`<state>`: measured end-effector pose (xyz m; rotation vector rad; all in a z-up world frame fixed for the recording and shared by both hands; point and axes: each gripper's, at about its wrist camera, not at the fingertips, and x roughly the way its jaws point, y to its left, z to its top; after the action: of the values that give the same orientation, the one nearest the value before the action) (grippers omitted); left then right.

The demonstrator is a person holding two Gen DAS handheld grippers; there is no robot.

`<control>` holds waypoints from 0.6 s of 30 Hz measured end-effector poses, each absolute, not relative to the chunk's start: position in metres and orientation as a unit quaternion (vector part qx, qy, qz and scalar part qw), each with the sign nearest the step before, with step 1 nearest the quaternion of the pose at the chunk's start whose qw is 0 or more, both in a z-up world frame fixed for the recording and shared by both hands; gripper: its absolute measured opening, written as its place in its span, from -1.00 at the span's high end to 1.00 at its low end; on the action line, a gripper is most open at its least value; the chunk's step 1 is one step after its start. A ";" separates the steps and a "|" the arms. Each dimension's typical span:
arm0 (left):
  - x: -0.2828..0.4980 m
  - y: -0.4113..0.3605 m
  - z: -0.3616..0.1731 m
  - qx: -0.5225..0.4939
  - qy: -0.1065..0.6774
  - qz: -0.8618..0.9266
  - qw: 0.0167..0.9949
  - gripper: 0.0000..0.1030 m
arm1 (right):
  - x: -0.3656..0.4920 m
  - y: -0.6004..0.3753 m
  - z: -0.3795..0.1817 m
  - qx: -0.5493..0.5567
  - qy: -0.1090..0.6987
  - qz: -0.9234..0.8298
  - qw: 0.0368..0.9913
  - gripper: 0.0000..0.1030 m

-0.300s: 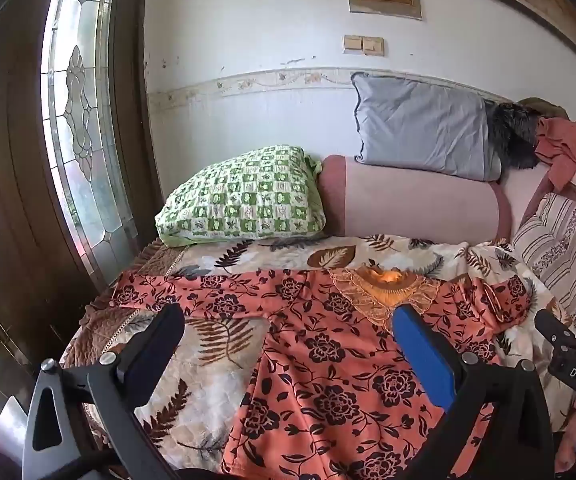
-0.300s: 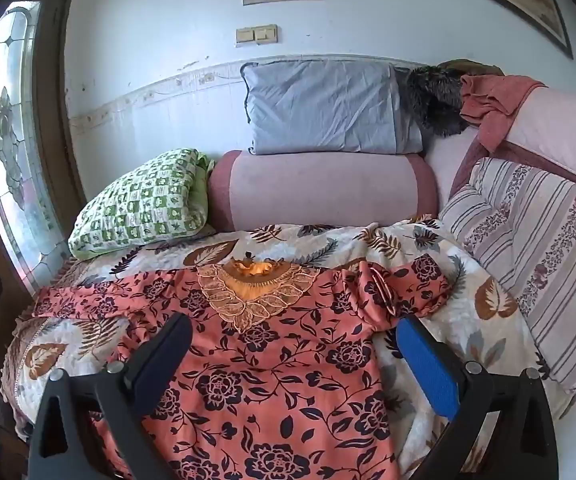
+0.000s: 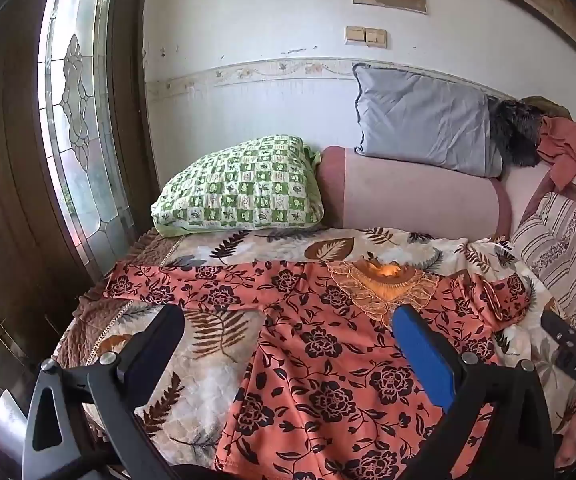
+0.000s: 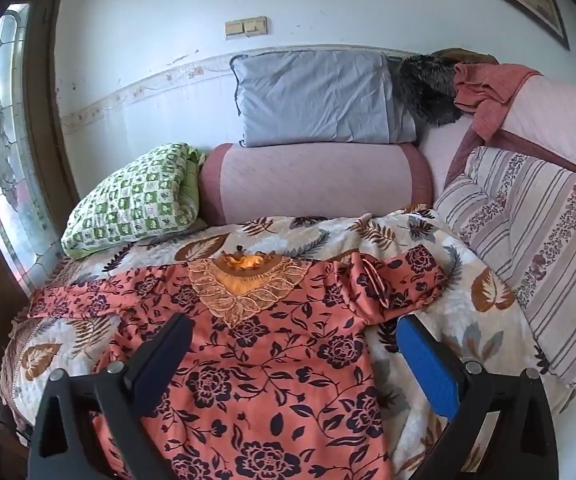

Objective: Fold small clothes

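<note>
Bed cover: a cream quilted spread printed with brown and grey leaves [image 4: 439, 280] fills the scene from near to far; its brown fringed edge [image 3: 88, 308] drops off at the left.
Garment: an orange top with a dark flower print and a gold lace neckline [image 4: 272, 364] lies flat and face up on the spread, neckline at the far end, hem running out of view at the near edge. Left sleeve stretched straight out to the left edge of the cover; right sleeve bunched and partly doubled over.
Far edge: a pink bolster [image 4: 311, 178] with a grey pillow [image 4: 319, 96] on top; a green checked pillow [image 3: 244, 188] left of the bolster.
Right edge: a striped floral cushion [image 4: 539, 248].
Open room: bare spread right of the top and under the left sleeve.
Left gripper [image 3: 288, 344]: jaws wide, nothing between them, above the top's left side.
Right gripper [image 4: 291, 356]: jaws wide, holding nothing, above the top's right side.
</note>
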<state>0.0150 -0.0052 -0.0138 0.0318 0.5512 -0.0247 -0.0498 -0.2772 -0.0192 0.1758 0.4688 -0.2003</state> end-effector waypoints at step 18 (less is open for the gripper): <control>0.129 -0.092 -0.098 0.029 0.351 -0.077 0.933 -1.00 | 0.043 -0.468 -0.131 0.224 0.339 -0.152 0.901 -1.00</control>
<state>0.1291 -0.0921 -0.0985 0.0598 0.7172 -0.1585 0.0430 -0.4682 -0.1310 0.4643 0.7014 -0.3137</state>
